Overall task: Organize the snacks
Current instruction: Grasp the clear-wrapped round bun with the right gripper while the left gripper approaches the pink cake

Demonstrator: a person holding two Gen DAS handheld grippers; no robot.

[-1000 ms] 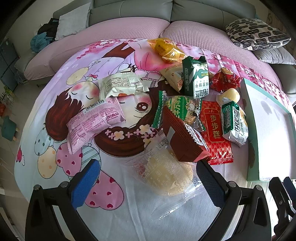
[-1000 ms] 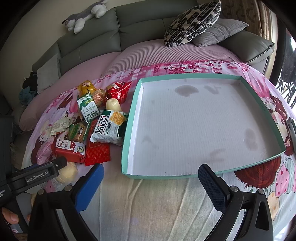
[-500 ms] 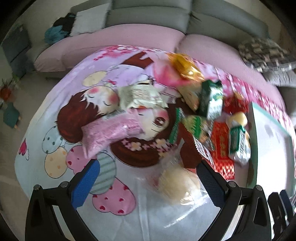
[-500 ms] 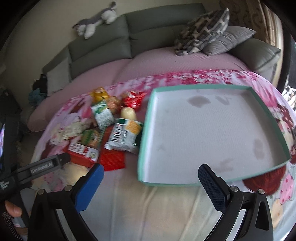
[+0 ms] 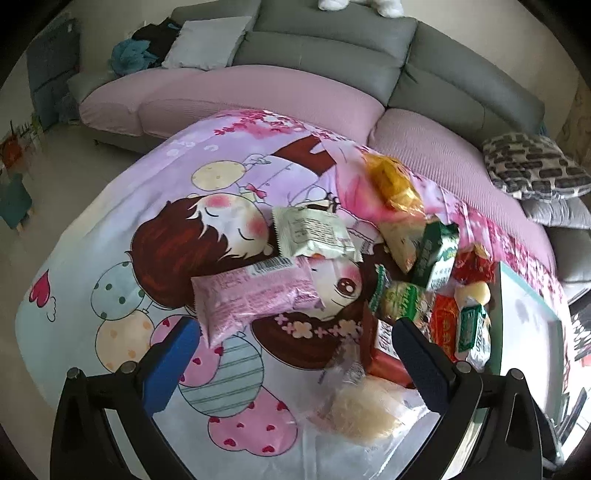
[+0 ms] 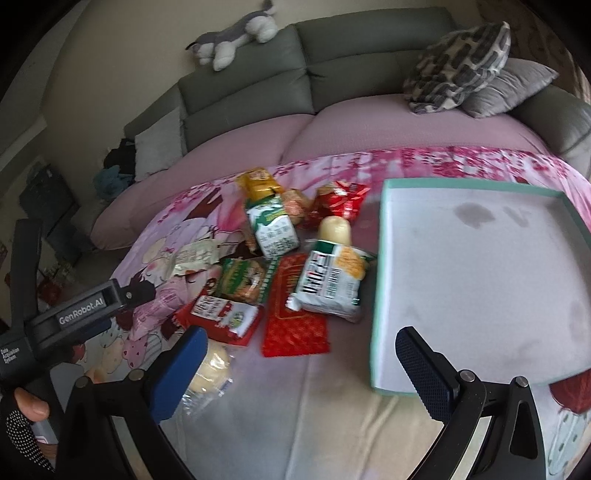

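A grey sofa point(image 6: 332, 77) with pink seat cushions carries a plush dog point(image 6: 236, 35), a patterned pillow point(image 6: 458, 70) and a grey pillow point(image 6: 509, 88).

Both grippers spread wide, holding nothing.

The left gripper point(image 5: 291, 354) shows blue-padded fingers point(image 5: 171, 365) spread far apart, pointing down and forward with empty space between them. The right gripper point(image 6: 301, 363) has its fingers point(image 6: 424, 373) equally wide, also empty. In the right wrist view the left gripper's black body reaches in from the near left, and a gloved hand point(image 6: 26, 424) grips its handle at the lower left edge.
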